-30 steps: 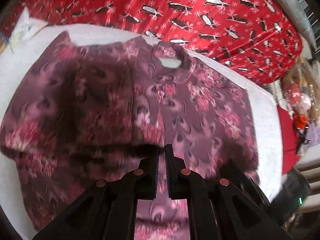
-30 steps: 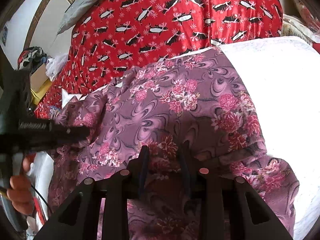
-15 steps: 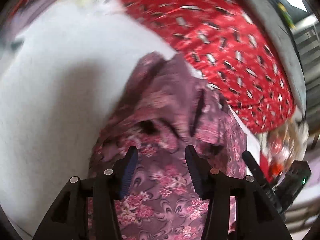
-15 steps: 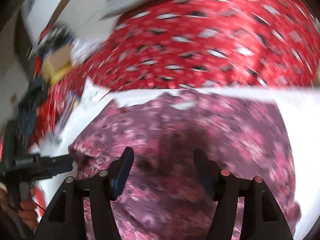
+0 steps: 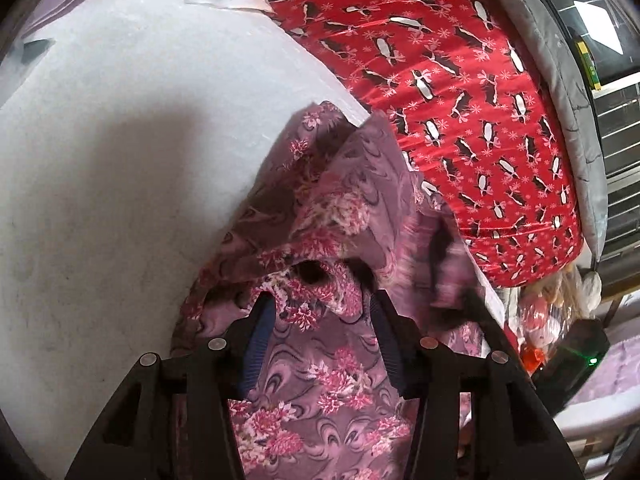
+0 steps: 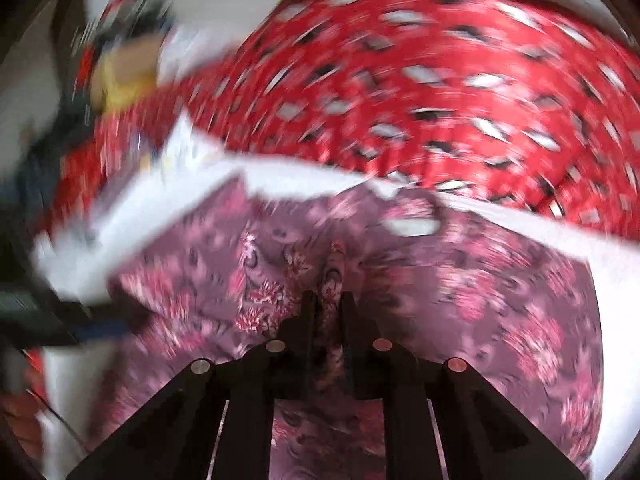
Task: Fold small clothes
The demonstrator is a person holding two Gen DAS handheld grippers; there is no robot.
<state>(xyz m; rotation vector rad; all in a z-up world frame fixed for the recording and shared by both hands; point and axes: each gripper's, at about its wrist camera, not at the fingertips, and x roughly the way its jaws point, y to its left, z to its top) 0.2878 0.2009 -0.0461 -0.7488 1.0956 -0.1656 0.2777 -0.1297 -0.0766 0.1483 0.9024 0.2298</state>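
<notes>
The floral garment (image 5: 320, 380) lies on the white sheet (image 5: 100, 200), its far edge next to the red penguin-print blanket (image 5: 460, 100). In the left wrist view the cloth runs as one long strip from under the tool toward that blanket, so its long axis points straight along the fingers, with a rumpled hump of loose fabric standing just ahead of the tips. The left gripper (image 5: 322, 316) hangs over this strip with its jaws spread wide, the blue pads on either side of the hump and nothing pinched between them. The right gripper (image 6: 328, 308) shows its jaws drawn close together with a ridge of the same cloth rising between them; it looks clamped on that ridge, though the right wrist view is heavily blurred. From there the garment spreads broad, neck opening (image 6: 412, 226) toward the blanket. The hump is nearer the left tool, which would likely have to close on it before the next fold across the long axis.
</notes>
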